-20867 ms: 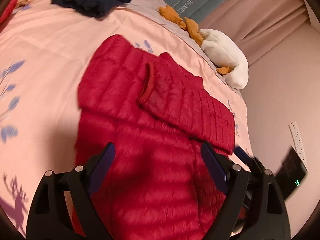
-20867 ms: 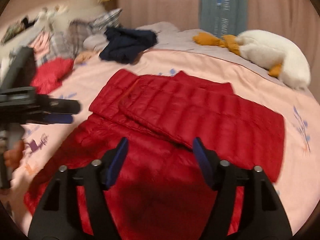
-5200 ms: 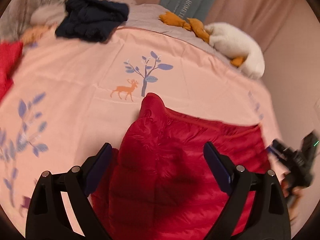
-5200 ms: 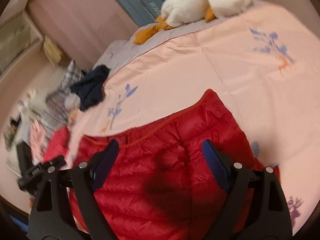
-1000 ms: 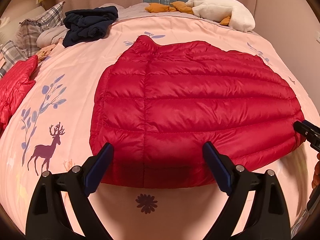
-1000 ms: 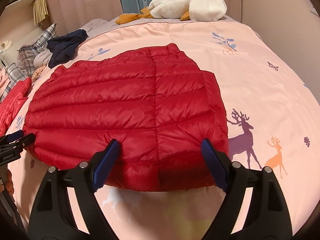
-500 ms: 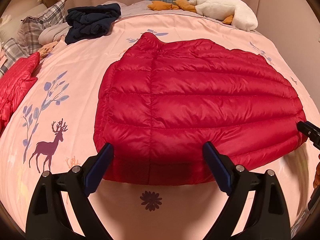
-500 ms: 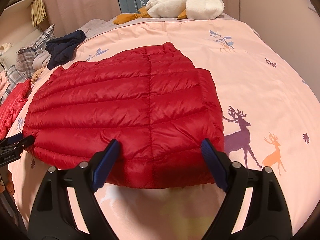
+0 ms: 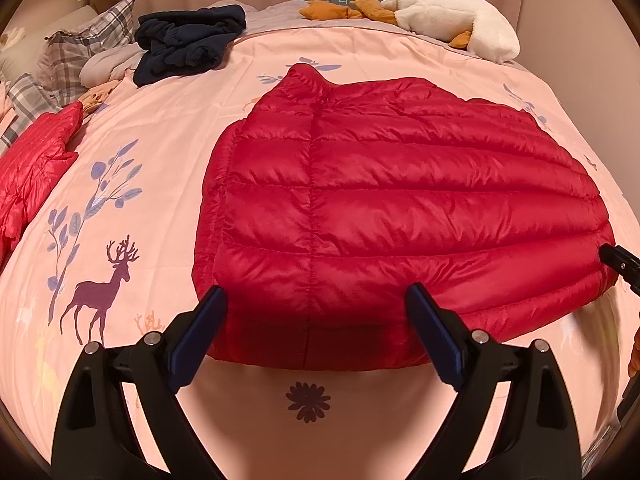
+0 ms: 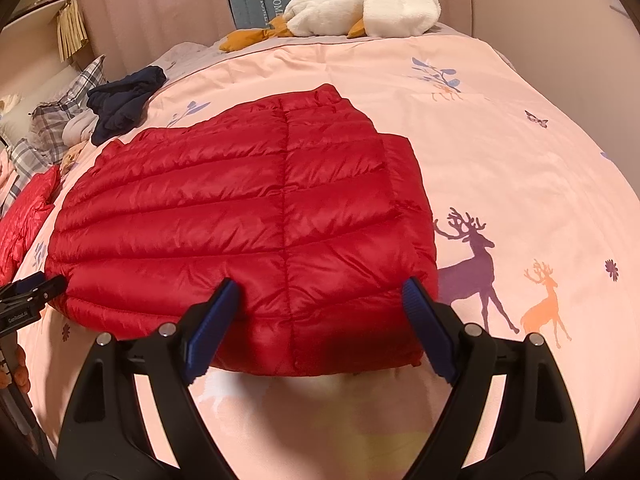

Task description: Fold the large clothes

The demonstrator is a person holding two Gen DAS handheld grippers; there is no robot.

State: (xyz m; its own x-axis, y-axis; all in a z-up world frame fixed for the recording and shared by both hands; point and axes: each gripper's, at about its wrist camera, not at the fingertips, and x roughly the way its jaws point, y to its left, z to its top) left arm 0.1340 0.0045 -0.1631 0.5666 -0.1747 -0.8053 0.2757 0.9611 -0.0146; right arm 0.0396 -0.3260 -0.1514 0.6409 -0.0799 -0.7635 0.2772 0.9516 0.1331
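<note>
Since twenty seconds ago, red quilted down jacket [image 9: 400, 208] gone from sleeves-folded to compact folded block, centred on pink deer-print bed cover [image 9: 120, 200]. Left claw [image 9: 316, 312] wide, empty, over near edge; right claw [image 10: 320, 304] likewise. Underside layers hidden.

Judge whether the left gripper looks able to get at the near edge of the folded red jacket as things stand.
Probably yes: the left gripper is open, right above the red jacket's near edge, and nothing lies between them.
</note>
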